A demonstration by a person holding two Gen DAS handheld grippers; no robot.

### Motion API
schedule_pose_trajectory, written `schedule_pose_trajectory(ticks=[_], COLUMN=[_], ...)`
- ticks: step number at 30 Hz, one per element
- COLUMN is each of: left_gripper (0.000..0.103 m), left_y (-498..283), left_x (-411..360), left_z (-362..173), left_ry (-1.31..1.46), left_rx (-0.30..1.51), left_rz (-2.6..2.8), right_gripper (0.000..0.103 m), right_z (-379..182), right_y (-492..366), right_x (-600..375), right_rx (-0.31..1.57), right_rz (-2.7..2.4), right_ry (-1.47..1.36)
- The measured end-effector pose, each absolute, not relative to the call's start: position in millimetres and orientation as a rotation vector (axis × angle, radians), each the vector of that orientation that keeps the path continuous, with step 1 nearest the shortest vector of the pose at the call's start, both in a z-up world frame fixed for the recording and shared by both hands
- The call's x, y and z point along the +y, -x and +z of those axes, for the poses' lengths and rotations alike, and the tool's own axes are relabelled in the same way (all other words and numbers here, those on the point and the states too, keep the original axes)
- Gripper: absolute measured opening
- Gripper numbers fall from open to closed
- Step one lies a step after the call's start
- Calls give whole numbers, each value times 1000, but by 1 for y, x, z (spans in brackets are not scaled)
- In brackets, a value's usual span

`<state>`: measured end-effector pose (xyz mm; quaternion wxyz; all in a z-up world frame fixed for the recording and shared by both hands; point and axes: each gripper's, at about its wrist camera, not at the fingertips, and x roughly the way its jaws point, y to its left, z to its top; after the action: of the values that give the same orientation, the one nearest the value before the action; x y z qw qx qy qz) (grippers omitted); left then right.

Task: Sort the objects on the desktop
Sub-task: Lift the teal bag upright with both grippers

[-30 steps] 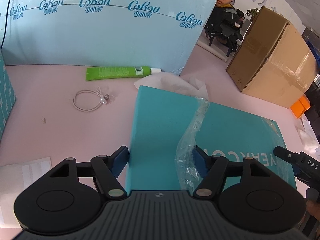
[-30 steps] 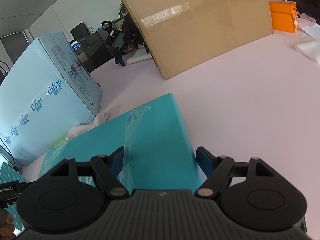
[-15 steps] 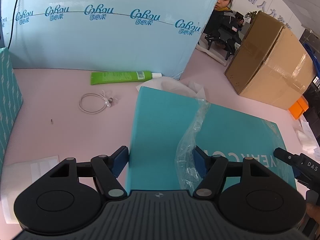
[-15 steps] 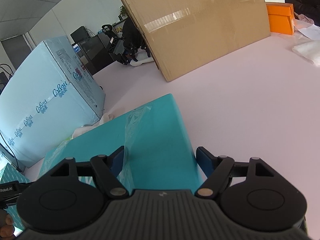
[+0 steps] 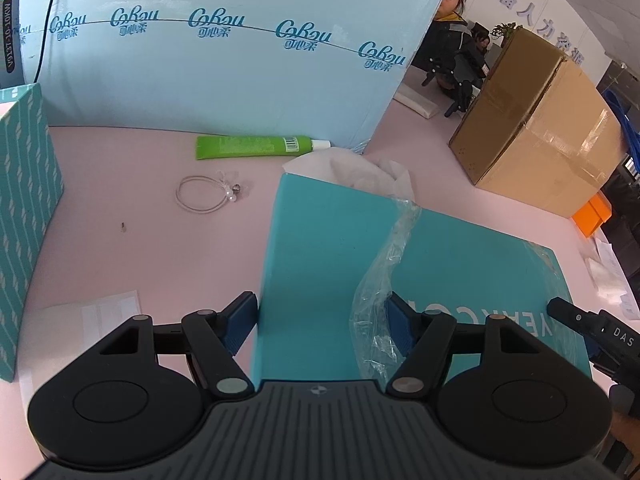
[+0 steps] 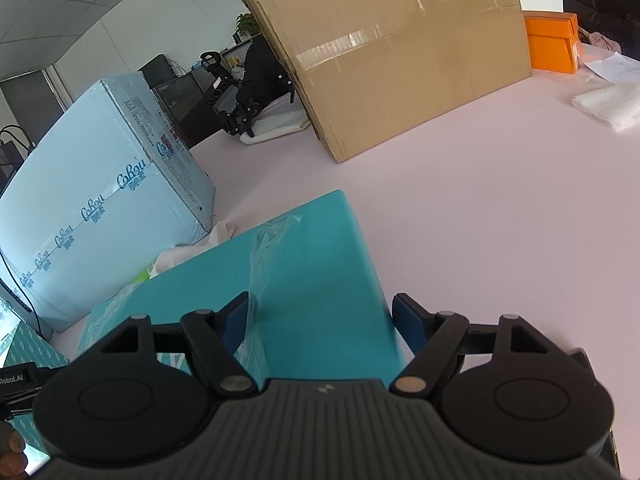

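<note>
A flat teal box (image 5: 340,248) with torn clear wrap lies between both grippers on the pink table. My left gripper (image 5: 320,316) straddles its left end. The left finger sits against the box's side and the right finger (image 5: 400,324) lies over the top face by the wrap. My right gripper (image 6: 320,316) straddles the right end of the teal box (image 6: 320,272). Its right finger is just past the edge and its left finger is over the top. Both jaws stand part open. The right gripper (image 5: 580,332) shows at the box's far end.
A green tube (image 5: 256,147), a white hair band (image 5: 204,196) and crumpled tissue (image 5: 352,168) lie behind the box. A big pale blue package (image 5: 224,60) walls the back, with a person behind it. A patterned carton (image 5: 24,208) stands left and a cardboard box (image 6: 400,60) right.
The teal box keeps its place between both grippers while the table items drift right in the left wrist view. Both grippers and the box have shifted left together. The jaws look unchanged.
</note>
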<state>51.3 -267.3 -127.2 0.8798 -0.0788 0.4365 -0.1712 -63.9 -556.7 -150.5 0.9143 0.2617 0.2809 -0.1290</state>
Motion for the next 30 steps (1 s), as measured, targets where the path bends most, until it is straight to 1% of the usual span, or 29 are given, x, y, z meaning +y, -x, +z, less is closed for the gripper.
schedule_pose_trajectory(ticks=[30], left_gripper=[64], left_y=[-49], left_x=[-215], left_z=[-96], left_ry=[178], left_rx=[859], left_rz=[-326], right_gripper=[78], right_z=[-133], right_y=[55], right_x=[-508], right_rx=[532], right_rz=[-236], right_ry=[-550])
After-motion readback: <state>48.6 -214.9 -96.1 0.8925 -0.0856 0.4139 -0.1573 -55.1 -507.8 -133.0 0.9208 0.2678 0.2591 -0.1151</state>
